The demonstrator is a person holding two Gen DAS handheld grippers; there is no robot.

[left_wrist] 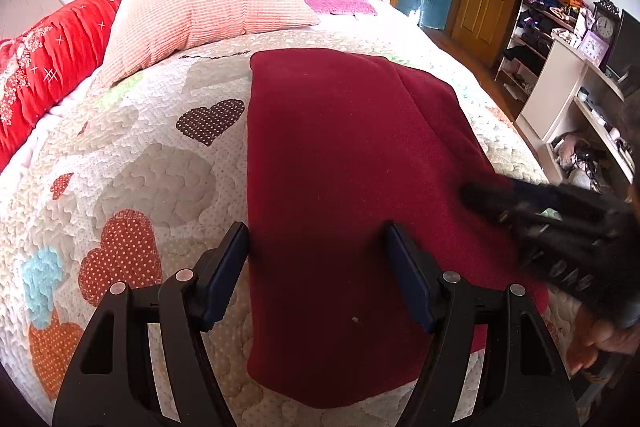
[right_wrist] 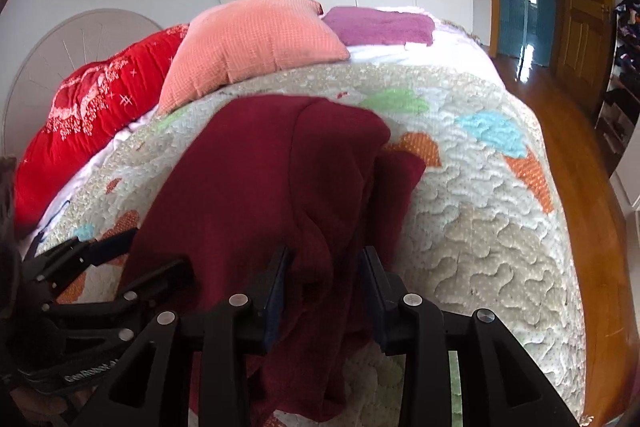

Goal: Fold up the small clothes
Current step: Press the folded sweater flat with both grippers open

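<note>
A dark red garment (left_wrist: 340, 131) lies folded lengthwise on the heart-patterned quilt (left_wrist: 152, 171). My left gripper (left_wrist: 316, 231) is open wide just above its near end. The left finger stands at the garment's left edge and the right finger is over the cloth. In the right wrist view, the garment (right_wrist: 260, 167) bunches into a raised fold at its right side. That fold runs between the fingers of my right gripper (right_wrist: 325, 253), whose jaws stand partly apart, with a dark gap beside the right pad. The left gripper (right_wrist: 156, 251) shows at the left, and the right gripper (left_wrist: 480, 195) appears blurred.
A pink pillow (left_wrist: 200, 11), a red duvet (left_wrist: 52, 67) and a purple towel (right_wrist: 380, 25) lie at the far end of the bed. The bed's right edge drops to a wooden floor (right_wrist: 580, 187). Shelves with clothes (left_wrist: 548, 15) and a white desk (left_wrist: 568, 99) stand to the right.
</note>
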